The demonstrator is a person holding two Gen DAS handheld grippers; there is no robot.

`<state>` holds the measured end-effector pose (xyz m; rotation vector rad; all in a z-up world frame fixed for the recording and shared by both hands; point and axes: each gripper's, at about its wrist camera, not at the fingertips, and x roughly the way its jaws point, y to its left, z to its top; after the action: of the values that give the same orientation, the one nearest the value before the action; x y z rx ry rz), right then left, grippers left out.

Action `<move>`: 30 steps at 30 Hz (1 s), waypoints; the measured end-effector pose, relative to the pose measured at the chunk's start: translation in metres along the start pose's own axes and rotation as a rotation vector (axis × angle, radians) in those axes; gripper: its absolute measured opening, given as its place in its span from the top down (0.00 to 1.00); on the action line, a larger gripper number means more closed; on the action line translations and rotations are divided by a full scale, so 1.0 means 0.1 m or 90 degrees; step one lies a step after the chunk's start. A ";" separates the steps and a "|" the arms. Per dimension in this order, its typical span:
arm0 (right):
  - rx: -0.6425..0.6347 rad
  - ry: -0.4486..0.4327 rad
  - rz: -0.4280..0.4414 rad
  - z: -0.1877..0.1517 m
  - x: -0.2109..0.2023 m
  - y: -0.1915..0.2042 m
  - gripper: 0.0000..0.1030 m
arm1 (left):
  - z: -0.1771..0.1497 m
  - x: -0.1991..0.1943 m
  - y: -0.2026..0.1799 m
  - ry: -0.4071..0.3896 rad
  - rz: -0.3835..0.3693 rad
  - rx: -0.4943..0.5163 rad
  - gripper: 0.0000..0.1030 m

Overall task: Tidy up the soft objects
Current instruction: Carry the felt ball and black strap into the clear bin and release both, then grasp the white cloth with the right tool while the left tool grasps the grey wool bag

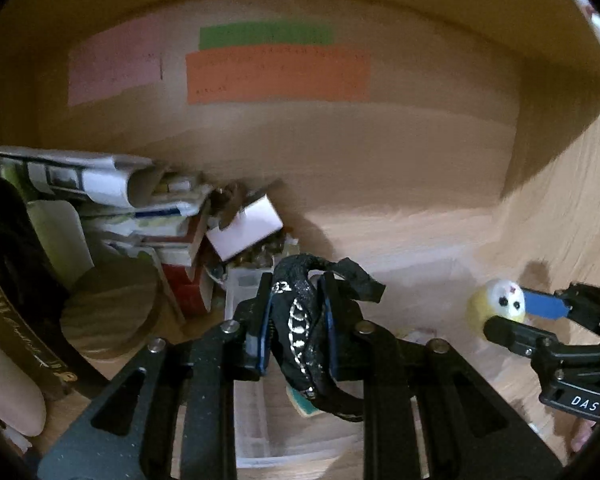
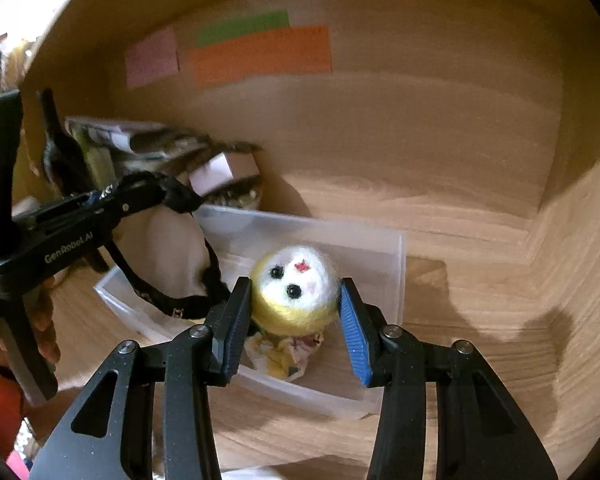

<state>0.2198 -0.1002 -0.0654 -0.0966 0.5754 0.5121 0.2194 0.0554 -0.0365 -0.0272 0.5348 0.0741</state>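
Note:
My left gripper is shut on a black fabric strap with a silver pattern, held above a clear plastic bin. The strap hangs down in a loop in the right wrist view. My right gripper is shut on a yellow and white felt doll head, held over the same bin. The doll and the right gripper also show at the right of the left wrist view. A crumpled patterned cloth lies in the bin under the doll.
A wooden desk with a wooden back wall carrying pink, green and orange paper notes. A stack of books, papers and boxes stands at the left, with a round wooden disc beside it.

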 end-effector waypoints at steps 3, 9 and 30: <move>-0.008 0.024 -0.008 -0.02 0.13 0.00 0.61 | -0.08 0.10 -0.02 0.021 0.001 0.016 0.80; -0.025 0.061 -0.010 -0.09 0.34 0.02 0.61 | -0.21 0.22 -0.06 0.057 0.002 0.046 0.76; -0.019 -0.013 -0.018 -0.03 -0.13 0.05 0.20 | -0.21 -0.43 0.01 0.022 -0.025 0.042 0.01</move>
<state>0.2062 -0.1019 -0.0605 -0.1276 0.5465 0.4940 0.1720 0.0526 -0.0323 0.0252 0.5713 0.0176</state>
